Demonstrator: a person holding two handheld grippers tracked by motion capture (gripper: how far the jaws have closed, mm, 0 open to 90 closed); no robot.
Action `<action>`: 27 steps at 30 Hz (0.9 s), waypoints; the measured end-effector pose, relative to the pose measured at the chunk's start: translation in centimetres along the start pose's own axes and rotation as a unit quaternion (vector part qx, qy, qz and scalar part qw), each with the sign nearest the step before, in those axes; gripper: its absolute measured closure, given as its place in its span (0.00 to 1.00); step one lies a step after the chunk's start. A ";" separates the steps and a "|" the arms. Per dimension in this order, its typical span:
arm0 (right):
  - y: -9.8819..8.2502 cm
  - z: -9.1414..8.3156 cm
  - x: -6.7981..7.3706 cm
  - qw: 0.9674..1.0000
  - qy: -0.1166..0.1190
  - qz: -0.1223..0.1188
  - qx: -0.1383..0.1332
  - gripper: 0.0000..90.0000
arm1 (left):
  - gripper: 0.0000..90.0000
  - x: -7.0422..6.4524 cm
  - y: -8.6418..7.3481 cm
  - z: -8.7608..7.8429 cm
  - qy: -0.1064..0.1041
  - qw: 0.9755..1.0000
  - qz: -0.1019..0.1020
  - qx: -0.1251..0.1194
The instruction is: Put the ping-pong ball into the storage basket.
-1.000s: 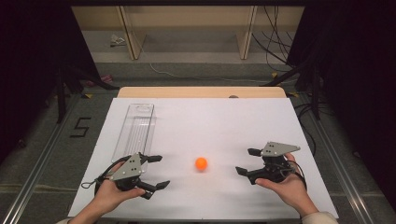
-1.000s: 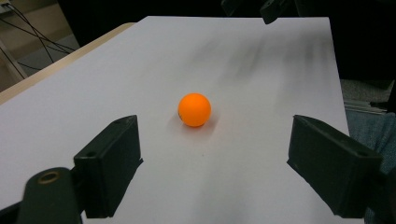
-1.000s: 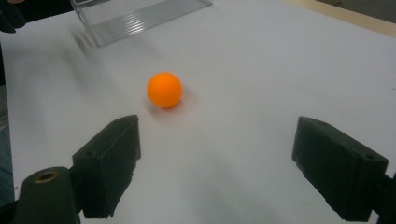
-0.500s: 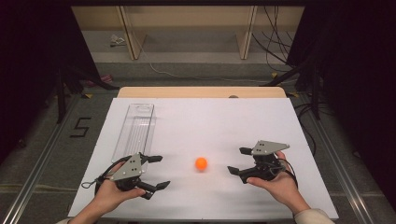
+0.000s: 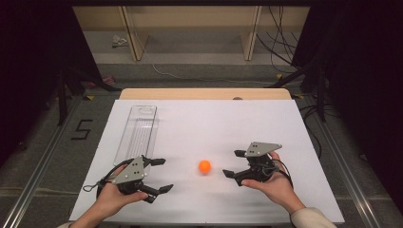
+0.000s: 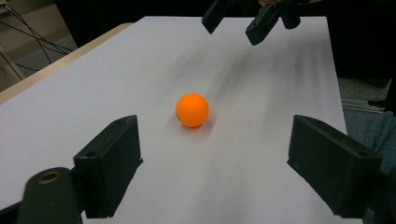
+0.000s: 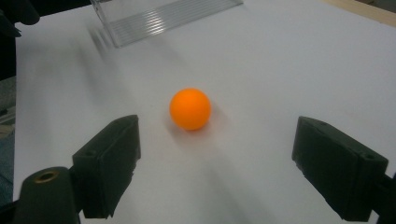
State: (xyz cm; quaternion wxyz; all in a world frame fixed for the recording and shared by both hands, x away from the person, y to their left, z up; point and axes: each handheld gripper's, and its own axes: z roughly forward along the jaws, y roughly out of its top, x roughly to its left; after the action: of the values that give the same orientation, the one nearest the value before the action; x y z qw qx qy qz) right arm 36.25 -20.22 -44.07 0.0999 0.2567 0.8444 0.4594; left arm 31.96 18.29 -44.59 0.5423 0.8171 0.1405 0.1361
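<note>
Just one orange ball (image 5: pixel 205 166) on the table. One clear plastic tray (image 5: pixel 138 133) too. Two grippers, left gripper (image 5: pixel 159 175) and right gripper (image 5: pixel 232 163).

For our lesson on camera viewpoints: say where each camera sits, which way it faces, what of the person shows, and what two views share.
High view: above the person's side, looking forward and down on the white table; both hands, left tongs and right tongs show.
Left gripper view: rides the left tongs, facing the orange ball and the other tongs beyond.
Right gripper view: rides the right tongs, facing the ball and the clear tray.
Shared: the ball.
</note>
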 end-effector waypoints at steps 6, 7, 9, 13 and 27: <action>0.1 0.4 0.0 1.000 0.003 -0.001 0.003 0.18 | 0.18 0.0 0.0 0.0 0.000 1.000 -0.001 0.000; 0.2 0.5 0.0 1.000 0.003 -0.001 0.004 0.18 | 0.18 0.0 0.0 0.0 -0.001 1.000 0.001 0.000; 0.2 0.7 0.0 1.000 0.005 -0.003 0.003 0.18 | 0.18 0.0 0.0 0.0 -0.001 1.000 0.000 0.000; 0.3 1.1 0.1 1.000 0.009 -0.004 0.009 0.18 | 0.18 0.0 0.0 0.0 -0.001 1.000 0.000 0.000; 0.8 2.8 0.4 0.999 0.022 -0.013 0.021 0.18 | 0.18 -0.1 0.0 0.0 -0.002 1.000 0.000 0.000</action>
State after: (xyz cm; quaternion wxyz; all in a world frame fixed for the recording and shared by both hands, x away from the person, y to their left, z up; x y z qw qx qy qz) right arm 37.30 -17.60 -44.98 0.0821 0.2375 0.8593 0.4454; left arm 31.93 18.24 -44.60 0.5422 0.8176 0.1393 0.1344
